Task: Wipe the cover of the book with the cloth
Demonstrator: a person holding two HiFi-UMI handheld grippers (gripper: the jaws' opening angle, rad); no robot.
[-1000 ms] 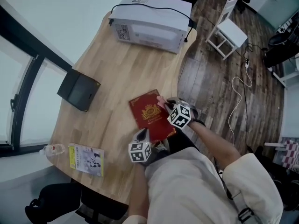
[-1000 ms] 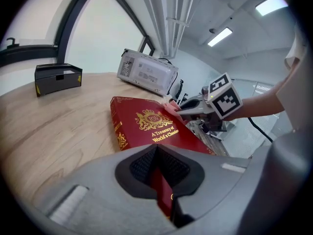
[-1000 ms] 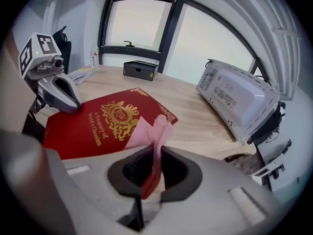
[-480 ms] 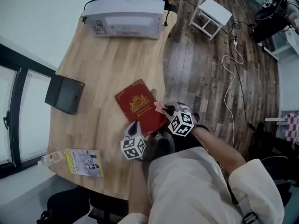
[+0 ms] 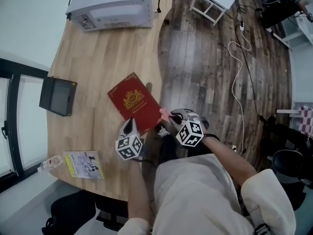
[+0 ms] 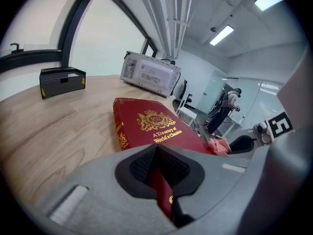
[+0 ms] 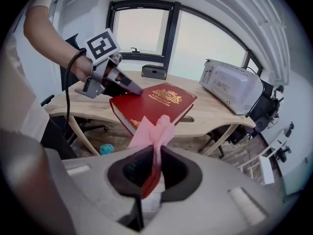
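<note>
Two tools at work on a red book (image 5: 133, 102) titled "A Treasury of World's Classics": left gripper (image 6: 159, 168) clamps its near edge, right gripper (image 7: 152, 170) pinches a pink cloth (image 7: 156, 131).

The wooden table (image 5: 98, 58) carries a red book (image 5: 133, 101), microwave (image 5: 111, 6), black box (image 5: 57, 96) and booklet (image 5: 82, 164).

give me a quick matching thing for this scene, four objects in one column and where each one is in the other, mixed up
1 book
2 cloth
3 black box
4 microwave

A at the far end of the table
B in the right gripper's jaws
C on the table, left of the book in the head view
D one corner in the left gripper's jaws

Pairs: 1-D, 2-B, 3-C, 4-A
</note>
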